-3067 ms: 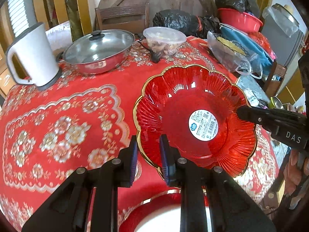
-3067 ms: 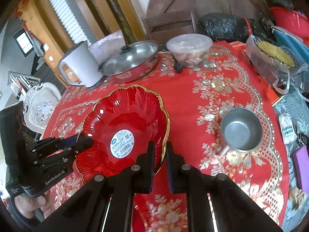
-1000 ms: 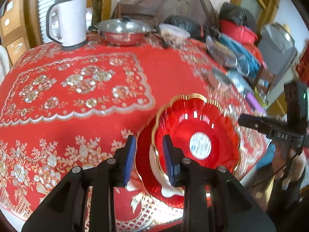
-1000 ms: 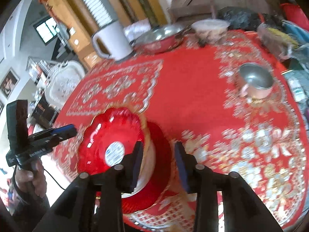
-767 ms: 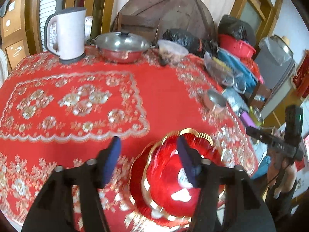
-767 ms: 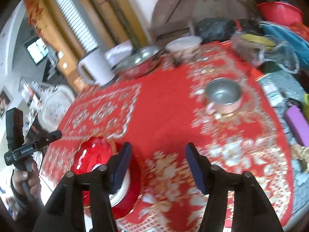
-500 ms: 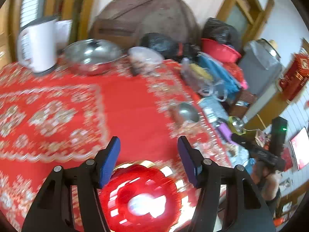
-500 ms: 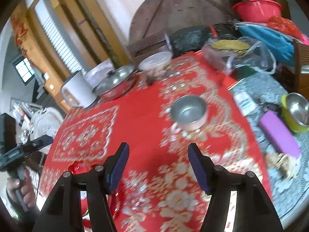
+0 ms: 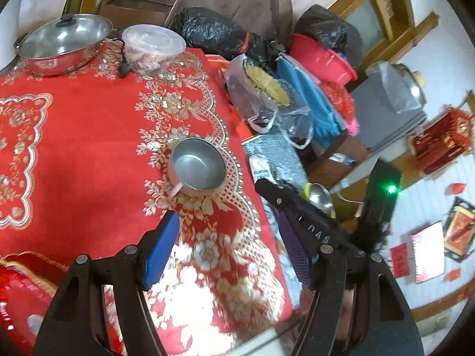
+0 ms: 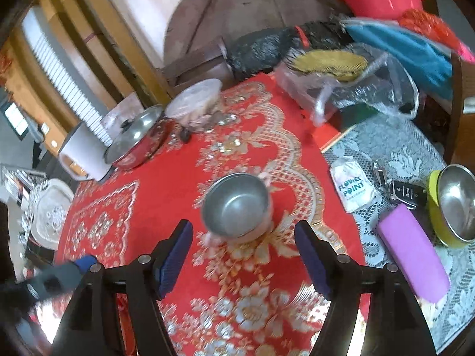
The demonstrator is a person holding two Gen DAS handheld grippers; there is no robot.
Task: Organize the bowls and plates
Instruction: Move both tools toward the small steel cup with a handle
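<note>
Red cloth (image 9: pixel 89 148) with gold flower patterns covers the round desk, and a small steel bowl (image 9: pixel 197 167) with a pale pink handle sits on it near the right edge. Both tongs are spread wide and hold nothing. The right tongs (image 10: pixel 245 256) hover just short of the steel bowl, which shows between and beyond the two blue-padded fingers (image 10: pixel 175 255), not touched by either. The left tongs (image 9: pixel 230 250) hang over the cloth nearer the desk's front edge, with the same bowl ahead of them and well clear. A red plate with a gold scalloped rim (image 9: pixel 20 279) lies at the near left corner of the left view, only partly in sight and blurred.

At the far side of the desk stand a lidded steel pan (image 9: pixel 59 44), a clear plastic tub with a lid (image 9: pixel 153 44) just beside it, and a white kettle (image 10: pixel 84 154) further left. To the right, on a grey lace cloth (image 10: pixel 400 154), lie a purple case (image 10: pixel 412 255), a car key (image 10: pixel 405 191), a white packet (image 10: pixel 351 188) and a second steel bowl in a yellow holder (image 10: pixel 451 204). Clear plastic bags (image 9: pixel 267 103), black bags (image 9: pixel 213 32) and a red basin (image 9: pixel 322 59) are piled behind.
</note>
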